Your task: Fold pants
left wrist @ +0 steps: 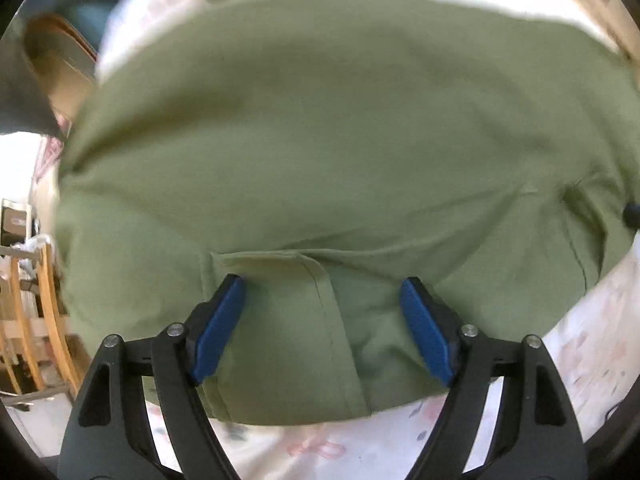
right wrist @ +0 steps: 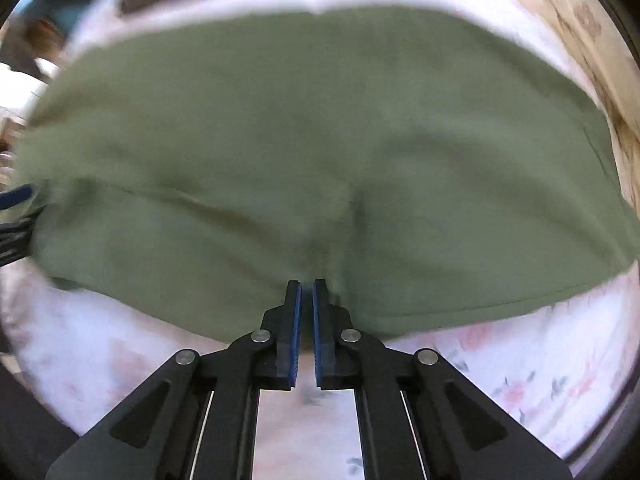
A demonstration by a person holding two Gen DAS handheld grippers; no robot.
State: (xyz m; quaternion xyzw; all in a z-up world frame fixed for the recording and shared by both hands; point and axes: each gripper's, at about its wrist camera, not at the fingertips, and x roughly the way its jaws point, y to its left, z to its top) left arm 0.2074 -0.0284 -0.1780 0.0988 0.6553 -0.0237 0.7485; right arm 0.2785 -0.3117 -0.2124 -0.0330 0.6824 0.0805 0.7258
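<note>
Olive green pants (left wrist: 320, 120) lie spread on a white floral sheet (left wrist: 320, 448) and fill most of both views. My left gripper (left wrist: 322, 280) points down over the near edge of the pants, where a folded flap with a stitched hem lies. Its jaws stand wide open, and the blue pads (left wrist: 218, 332) are apart from the cloth. In the right wrist view my right gripper (right wrist: 306, 282) is shut at the near edge of the pants (right wrist: 320, 120). A crease in the cloth runs into its fingertips. The left gripper's blue pad (right wrist: 16, 196) shows at the far left edge.
The sheet (right wrist: 520, 360) covers a bed or table under the pants. Wooden rails (left wrist: 44, 300) stand off the left edge, with a brown object (left wrist: 56, 52) beyond the far left corner. A beige floral quilt (right wrist: 580, 40) lies along the right side.
</note>
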